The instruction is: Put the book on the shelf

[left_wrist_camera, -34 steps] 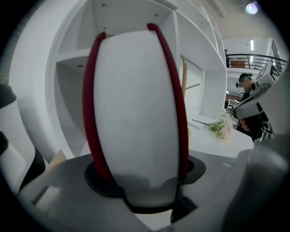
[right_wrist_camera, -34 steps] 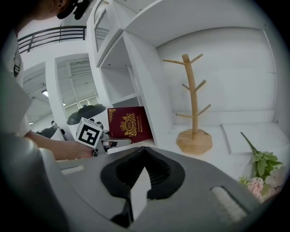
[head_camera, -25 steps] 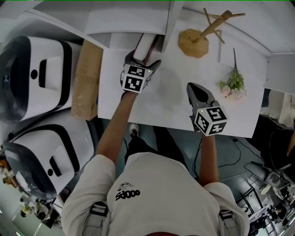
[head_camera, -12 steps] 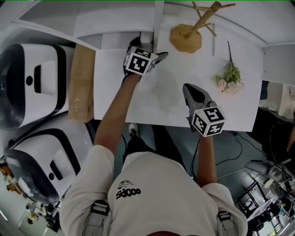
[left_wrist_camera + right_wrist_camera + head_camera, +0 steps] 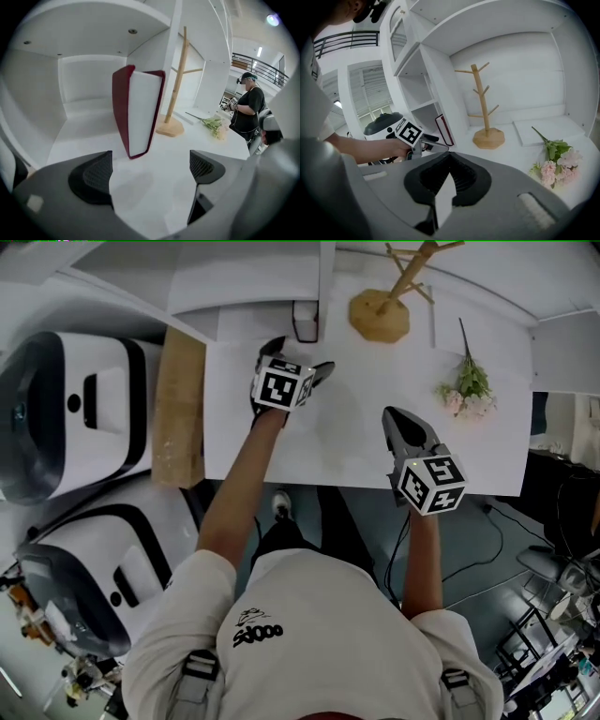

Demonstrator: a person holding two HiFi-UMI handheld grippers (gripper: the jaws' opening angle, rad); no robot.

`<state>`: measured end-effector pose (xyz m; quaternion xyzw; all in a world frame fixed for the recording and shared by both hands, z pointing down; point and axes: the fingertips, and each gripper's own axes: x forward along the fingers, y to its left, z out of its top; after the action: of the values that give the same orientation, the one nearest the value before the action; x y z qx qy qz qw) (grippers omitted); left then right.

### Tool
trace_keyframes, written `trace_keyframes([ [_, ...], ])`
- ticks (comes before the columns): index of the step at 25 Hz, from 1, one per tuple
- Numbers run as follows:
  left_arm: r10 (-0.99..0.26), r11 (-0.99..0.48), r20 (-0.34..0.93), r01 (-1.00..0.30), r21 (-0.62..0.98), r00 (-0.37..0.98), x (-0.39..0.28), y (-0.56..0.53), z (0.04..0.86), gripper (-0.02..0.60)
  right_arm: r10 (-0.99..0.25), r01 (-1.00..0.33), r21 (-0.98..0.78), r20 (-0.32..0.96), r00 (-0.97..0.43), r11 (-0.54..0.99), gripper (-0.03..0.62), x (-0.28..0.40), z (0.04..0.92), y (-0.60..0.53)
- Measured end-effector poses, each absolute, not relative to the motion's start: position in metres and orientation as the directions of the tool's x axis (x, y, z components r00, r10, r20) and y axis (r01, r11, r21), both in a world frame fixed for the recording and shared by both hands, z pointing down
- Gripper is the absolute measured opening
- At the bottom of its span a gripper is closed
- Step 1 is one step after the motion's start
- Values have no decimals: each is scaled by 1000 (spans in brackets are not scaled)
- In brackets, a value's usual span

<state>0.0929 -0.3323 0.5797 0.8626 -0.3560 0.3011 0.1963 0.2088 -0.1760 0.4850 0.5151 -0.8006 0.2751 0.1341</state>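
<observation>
- Two free of the load: left hand-held gripper [image 5: 147, 171] wide, jaws closing on nothing; right hand-held gripper [image 5: 445, 180] shut, empty.
- Book [image 5: 138, 110] upright on shelf [image 5: 86, 119] at twelve o'clock — placing seems done; next, withdraw.

One red-covered book [image 5: 138, 112], centre of the left gripper view; one wooden branched stand [image 5: 380, 315], top of the head view; one flower bunch [image 5: 469, 390], upper right; two white-and-black machines [image 5: 66, 399] [image 5: 94, 568], left side; one brown slab [image 5: 178, 409], possibly cardboard; one bystander [image 5: 246, 110], right of the left gripper view.
</observation>
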Motion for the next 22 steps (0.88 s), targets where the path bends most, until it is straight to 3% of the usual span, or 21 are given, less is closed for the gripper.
trace_keyframes([
  [8,-508,-688,552,-697,201,661,28,-256,520,380,-798,-912,-278,449,-401,302,2,174,447,-147],
  [13,-550,-722,397,-658,216,735,-9,-212,464,182,-830,-920,-233,401,-387,317,2,149,416,-126],
  [22,-647,-736,207,-672,84,734,-75,-151,384,15,-901,-950,-72,302,-312,305,2,108,362,-84],
])
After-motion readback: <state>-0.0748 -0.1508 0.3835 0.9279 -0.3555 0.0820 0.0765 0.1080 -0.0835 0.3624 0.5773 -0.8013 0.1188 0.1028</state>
